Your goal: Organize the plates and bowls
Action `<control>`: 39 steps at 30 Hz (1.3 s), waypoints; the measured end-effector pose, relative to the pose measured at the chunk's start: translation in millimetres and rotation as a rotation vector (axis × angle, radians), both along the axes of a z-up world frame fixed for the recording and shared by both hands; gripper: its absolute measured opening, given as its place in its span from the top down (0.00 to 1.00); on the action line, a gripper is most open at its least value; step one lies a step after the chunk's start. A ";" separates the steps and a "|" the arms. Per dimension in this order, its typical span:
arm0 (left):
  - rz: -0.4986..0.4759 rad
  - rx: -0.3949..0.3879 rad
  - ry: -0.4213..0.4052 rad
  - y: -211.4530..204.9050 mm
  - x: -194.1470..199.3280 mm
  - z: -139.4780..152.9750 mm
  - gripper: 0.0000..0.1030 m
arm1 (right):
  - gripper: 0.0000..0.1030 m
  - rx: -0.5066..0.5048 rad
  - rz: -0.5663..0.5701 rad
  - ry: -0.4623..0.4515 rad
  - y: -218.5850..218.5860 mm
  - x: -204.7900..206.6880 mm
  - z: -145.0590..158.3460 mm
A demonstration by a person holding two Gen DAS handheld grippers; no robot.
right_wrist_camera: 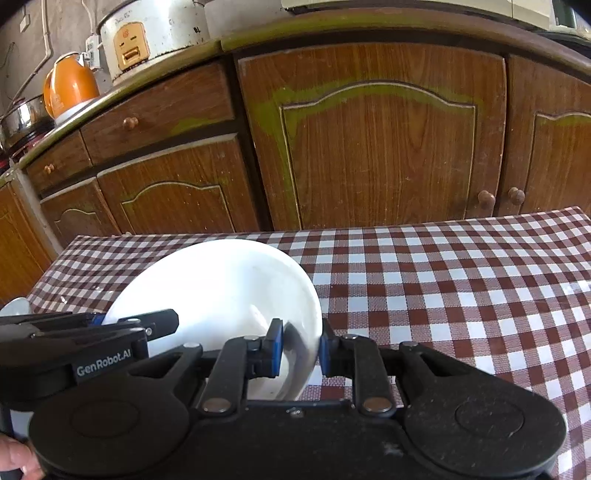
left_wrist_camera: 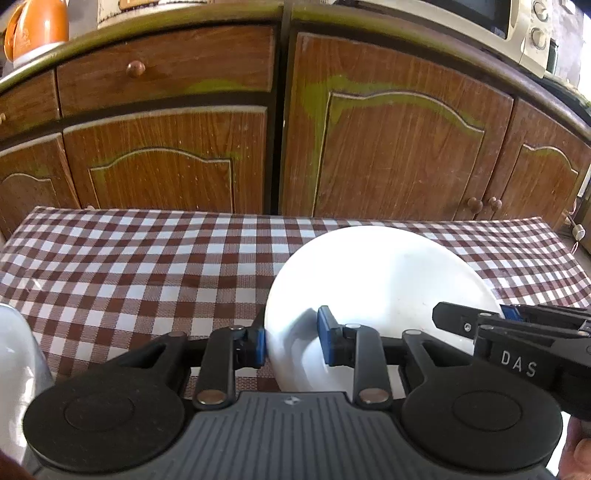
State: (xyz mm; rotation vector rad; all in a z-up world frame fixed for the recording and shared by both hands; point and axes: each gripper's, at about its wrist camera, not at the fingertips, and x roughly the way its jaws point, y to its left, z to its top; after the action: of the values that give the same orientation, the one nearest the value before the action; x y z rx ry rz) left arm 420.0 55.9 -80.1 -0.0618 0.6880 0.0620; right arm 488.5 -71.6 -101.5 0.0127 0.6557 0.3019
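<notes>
Nearest to us in the left wrist view is our left gripper, its black body filling the bottom of the picture and its two blue pads drawn narrow on the near left rim of a white bowl. One pad sits outside the wall and the other inside, both pressed against it, so the rim is pinched between them. In the right wrist view our right gripper does the same on the opposite side: its blue pads clamp the right rim, one inside and one outside.

The bowl is held between the two grippers over a table covered with a brown and white checked cloth. It sits tilted toward us, its open side facing the cameras; we cannot tell whether its base touches the cloth. Each gripper shows in the other's view, coming in from the side onto the rim.

Behind the table stand wooden cabinets with round knobs. On the counter above them we see an orange kettle, a rice cooker beside it, and a microwave farther right. A pale rounded object at the left edge is too blurred to name.
</notes>
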 end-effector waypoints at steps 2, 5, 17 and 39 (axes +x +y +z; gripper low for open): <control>-0.001 0.005 -0.002 -2.8 -3.2 7.1 0.72 | 0.76 0.004 0.000 -0.008 -2.0 -3.9 5.9; 0.005 0.002 -0.012 -5.6 -10.8 19.0 0.72 | 0.76 0.006 0.001 -0.024 -4.9 -13.5 16.8; 0.007 0.015 -0.048 -21.8 -52.4 68.5 0.72 | 0.75 0.018 -0.001 -0.065 -16.0 -61.9 68.2; 0.025 0.032 -0.106 -43.2 -129.0 129.8 0.72 | 0.75 0.019 0.011 -0.135 -21.4 -156.9 141.3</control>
State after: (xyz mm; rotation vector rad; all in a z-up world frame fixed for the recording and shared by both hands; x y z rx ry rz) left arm 291.0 12.6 49.7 -0.0424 0.5800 0.0928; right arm 331.6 -92.9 39.8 0.0068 0.5188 0.3169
